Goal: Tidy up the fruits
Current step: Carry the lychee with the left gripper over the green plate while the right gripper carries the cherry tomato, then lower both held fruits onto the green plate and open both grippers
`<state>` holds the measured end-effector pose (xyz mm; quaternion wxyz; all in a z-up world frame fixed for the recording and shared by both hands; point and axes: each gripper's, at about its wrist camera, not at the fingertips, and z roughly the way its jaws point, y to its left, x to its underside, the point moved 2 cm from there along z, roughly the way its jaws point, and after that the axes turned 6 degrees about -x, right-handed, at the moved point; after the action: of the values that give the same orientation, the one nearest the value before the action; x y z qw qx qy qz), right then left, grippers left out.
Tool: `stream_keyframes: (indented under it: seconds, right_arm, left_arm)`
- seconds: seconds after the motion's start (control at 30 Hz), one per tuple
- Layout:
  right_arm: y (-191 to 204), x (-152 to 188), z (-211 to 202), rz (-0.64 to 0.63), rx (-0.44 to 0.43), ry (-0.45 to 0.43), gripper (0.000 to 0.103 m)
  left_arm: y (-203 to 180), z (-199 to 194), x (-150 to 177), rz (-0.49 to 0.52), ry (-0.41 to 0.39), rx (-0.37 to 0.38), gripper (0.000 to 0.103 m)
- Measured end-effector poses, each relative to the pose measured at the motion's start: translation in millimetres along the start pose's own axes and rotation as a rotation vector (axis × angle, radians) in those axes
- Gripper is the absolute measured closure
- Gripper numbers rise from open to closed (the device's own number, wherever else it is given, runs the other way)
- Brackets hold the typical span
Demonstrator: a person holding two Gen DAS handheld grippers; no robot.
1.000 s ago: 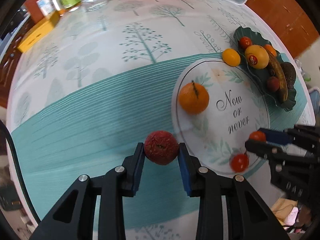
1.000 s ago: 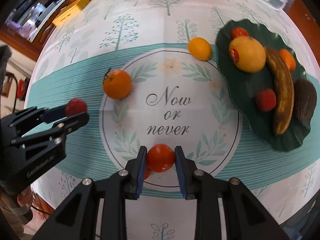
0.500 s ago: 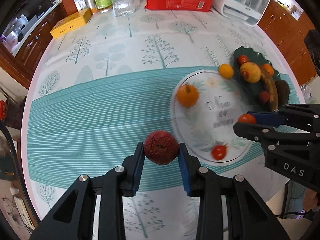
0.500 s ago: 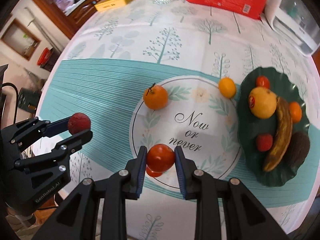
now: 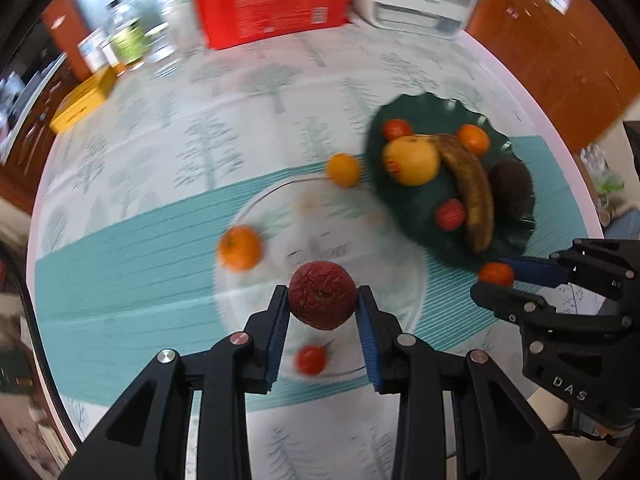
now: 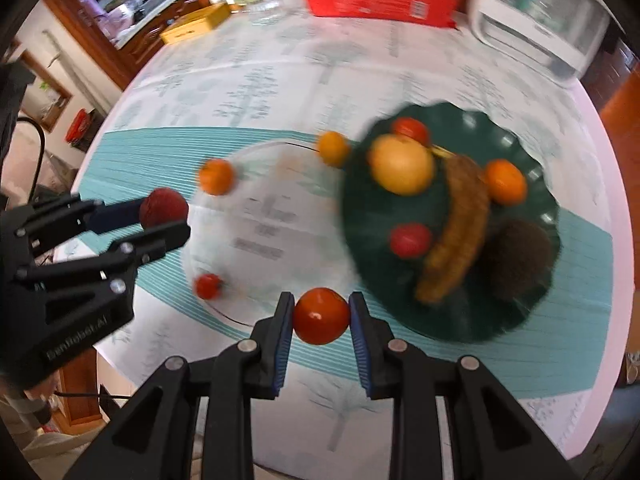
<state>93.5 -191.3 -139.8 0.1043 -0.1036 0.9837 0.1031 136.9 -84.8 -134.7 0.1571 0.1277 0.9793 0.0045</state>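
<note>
Honestly, both fruits look like easy but squishable loads. The wrinkled dark-red fruit (image 5: 322, 295) is pinched across its widest part by the left gripper (image 5: 322, 312), and being small, light and a bit shrivelled, it is probably soft enough to dent if squeezed harder. The tomato (image 6: 321, 315) is clamped the same way in the right gripper (image 6: 321, 320); its skin looks glossy and slick, so a hold at the equator is judged safest, with light pressure. Both sets of tongs are closed down onto their fruit, blue pads touching either side, with nothing else held. Both fruits are carried above the tablecloth (image 5: 120, 248), clear of it. From the left wrist view the green plate (image 5: 516, 236) sits at about two o'clock of the held fruit, with the tomato near its lower rim.
</note>
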Motion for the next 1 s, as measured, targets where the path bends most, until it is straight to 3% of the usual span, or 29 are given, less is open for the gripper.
stream_keyframes:
  seconds: [0.33, 0.53, 0.73, 1.0]
  right_arm:
    - [-73.0, 16.4, 5.0, 0.065, 0.072, 0.055, 0.075]
    - [-93.1, 11.6, 14.6, 0.062, 0.083, 0.077, 0.075]
    - [-101.1, 4.6, 28.2, 0.052, 0.059, 0.105, 0.075]
    - [-112.3, -3.8, 39.7, 0.091, -0.003, 0.142, 0.074]
  left_arm:
    - [-70.9, 40.1, -44.0, 0.132, 0.111, -0.011, 0.071]
    - [-95.0, 51.1, -70.9, 0.194, 0.118, -0.052, 0.071]
    - [-111.3, 52.4, -112.5, 0.266, 0.096, -0.105, 0.071]
    - [-140.3, 81.4, -142.1, 0.409, 0.158, -0.184, 0.07]
